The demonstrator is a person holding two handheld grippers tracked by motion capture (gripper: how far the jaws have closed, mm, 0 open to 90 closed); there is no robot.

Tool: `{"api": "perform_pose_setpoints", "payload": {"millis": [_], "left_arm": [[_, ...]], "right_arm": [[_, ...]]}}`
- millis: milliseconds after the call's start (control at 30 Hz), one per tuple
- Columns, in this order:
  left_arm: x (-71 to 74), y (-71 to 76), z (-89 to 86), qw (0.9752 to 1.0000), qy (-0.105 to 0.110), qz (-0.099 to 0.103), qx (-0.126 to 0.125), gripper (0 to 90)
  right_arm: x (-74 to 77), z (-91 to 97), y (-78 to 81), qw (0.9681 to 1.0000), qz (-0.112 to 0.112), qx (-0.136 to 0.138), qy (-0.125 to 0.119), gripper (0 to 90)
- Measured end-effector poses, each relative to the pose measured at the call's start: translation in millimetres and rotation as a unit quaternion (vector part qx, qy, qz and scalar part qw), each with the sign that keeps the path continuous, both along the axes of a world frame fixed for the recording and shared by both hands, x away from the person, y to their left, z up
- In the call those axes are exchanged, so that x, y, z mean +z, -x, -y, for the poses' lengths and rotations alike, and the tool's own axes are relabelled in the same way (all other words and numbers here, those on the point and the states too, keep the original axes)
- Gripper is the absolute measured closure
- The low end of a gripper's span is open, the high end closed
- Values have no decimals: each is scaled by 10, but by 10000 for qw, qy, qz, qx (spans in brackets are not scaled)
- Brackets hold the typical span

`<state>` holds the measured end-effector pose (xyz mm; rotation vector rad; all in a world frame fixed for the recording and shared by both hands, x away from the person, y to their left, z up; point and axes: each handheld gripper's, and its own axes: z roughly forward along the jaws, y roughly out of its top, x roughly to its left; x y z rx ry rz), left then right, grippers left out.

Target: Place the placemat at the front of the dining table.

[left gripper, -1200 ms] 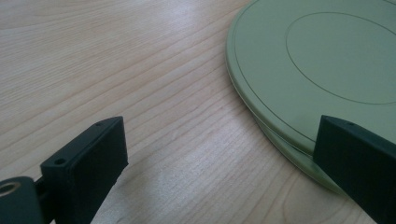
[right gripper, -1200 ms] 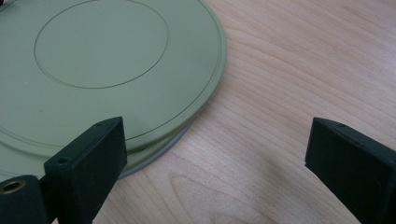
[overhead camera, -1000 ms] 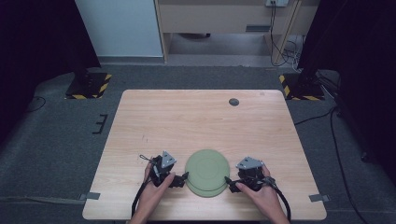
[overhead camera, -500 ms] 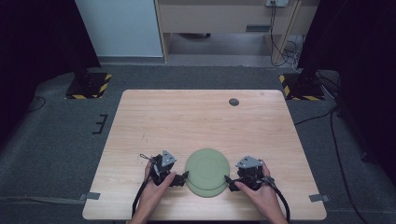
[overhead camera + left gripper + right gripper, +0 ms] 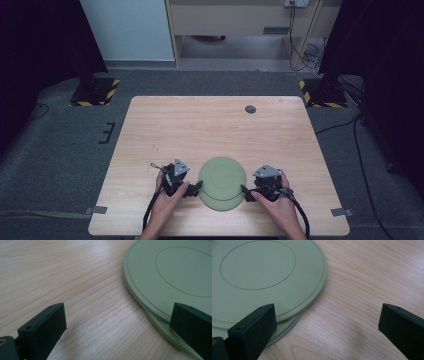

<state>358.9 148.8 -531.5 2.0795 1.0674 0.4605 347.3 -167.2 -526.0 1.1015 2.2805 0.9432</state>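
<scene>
Two flat pale green plates lie stacked near the table's front edge, the top plate (image 5: 222, 177) shifted a little back off the lower plate (image 5: 220, 205). My left gripper (image 5: 194, 188) sits open at the stack's left rim. In the left gripper view its right jaw overlaps the rims of the top plate (image 5: 175, 272) and the lower plate (image 5: 162, 330), with bare wood between the jaws (image 5: 120, 315). My right gripper (image 5: 246, 192) is open at the right rim. In the right gripper view its left jaw stands over the top plate (image 5: 262, 277) and the lower plate (image 5: 290, 323), gripper (image 5: 329, 315).
The wooden table (image 5: 200, 130) stretches bare behind the plates. A small dark round disc (image 5: 250, 109) lies near the far right edge. Dark stands with yellow-black bases (image 5: 95, 92) sit on the floor beyond the table's back corners.
</scene>
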Motion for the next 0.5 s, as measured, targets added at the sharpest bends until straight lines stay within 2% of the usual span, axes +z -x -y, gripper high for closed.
{"api": "perform_pose_setpoints", "payload": {"millis": [500], "left_arm": [[-11,-48,-7,10000,74,-28,30,0]], "right_arm": [[-13,-7,-50,9998,105,-173,-11,17]]}}
